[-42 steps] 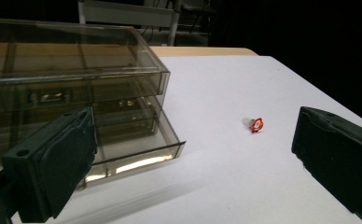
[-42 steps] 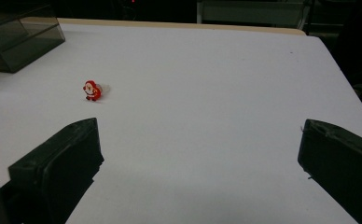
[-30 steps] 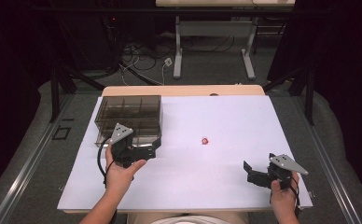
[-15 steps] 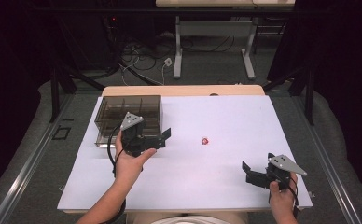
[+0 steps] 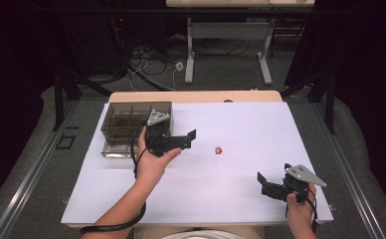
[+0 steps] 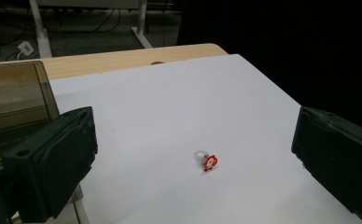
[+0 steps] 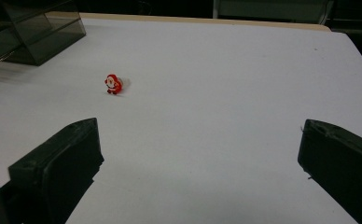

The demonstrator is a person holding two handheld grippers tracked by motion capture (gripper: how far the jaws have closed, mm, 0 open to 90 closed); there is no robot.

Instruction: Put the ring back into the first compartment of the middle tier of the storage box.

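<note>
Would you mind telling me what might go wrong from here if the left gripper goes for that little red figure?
1. The small red figure is tiny and lies loose on the smooth white sheet; the wide-open left gripper could nudge it away as it closes.
2. The smoky compartment box sits right beside the left hand; the trailing cable might snag or bump it.
3. The right gripper is also open and aimed at the figure, so both could collide if they converge.
</note>
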